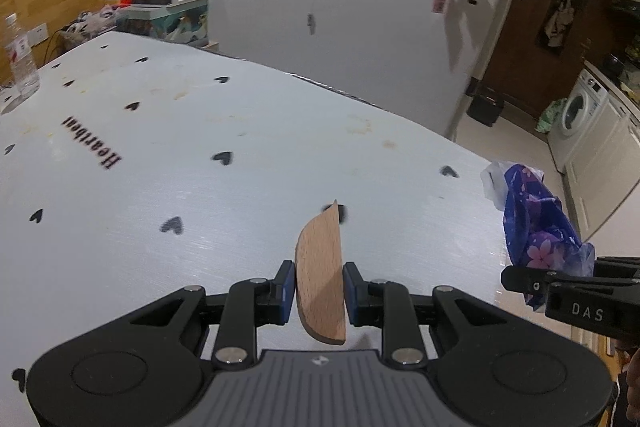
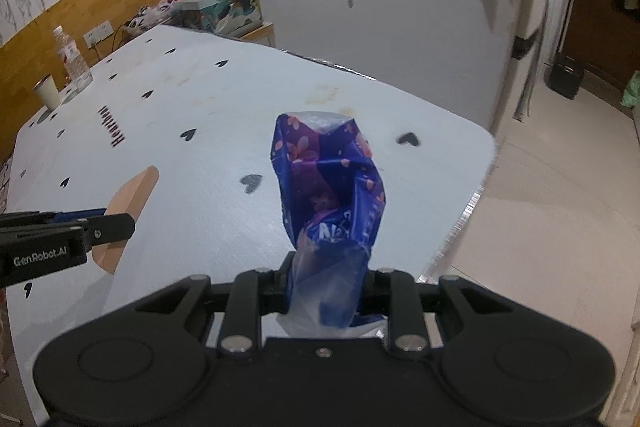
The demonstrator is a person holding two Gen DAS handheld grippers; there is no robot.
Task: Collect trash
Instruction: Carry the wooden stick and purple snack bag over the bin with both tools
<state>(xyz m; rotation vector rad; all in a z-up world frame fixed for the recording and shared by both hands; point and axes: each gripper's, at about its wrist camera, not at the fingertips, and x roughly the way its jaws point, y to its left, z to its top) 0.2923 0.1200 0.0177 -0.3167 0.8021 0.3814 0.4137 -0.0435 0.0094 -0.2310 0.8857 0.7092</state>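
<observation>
Currently, status by item:
Wrapper: crumpled blue-purple plastic wrapper (image 2: 328, 187) with flower print, raised above the bench near its right edge, lower end pinched in the right gripper (image 2: 328, 291).
Right gripper: clenched on the wrapper.
Wooden piece: flat, half-round wooden piece (image 1: 322, 275), standing on edge between the blue pads (image 1: 285, 291).
Left gripper (image 1: 319, 293): grasping the wooden piece.
Bench (image 1: 200, 167): white cover with black hearts and brown stains.
Far left corner: water bottle (image 2: 74, 57) beside a white cup (image 2: 47, 93).

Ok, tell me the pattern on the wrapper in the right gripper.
Blue-purple wrapper with pink flowers, clearest in the right wrist view.
</observation>
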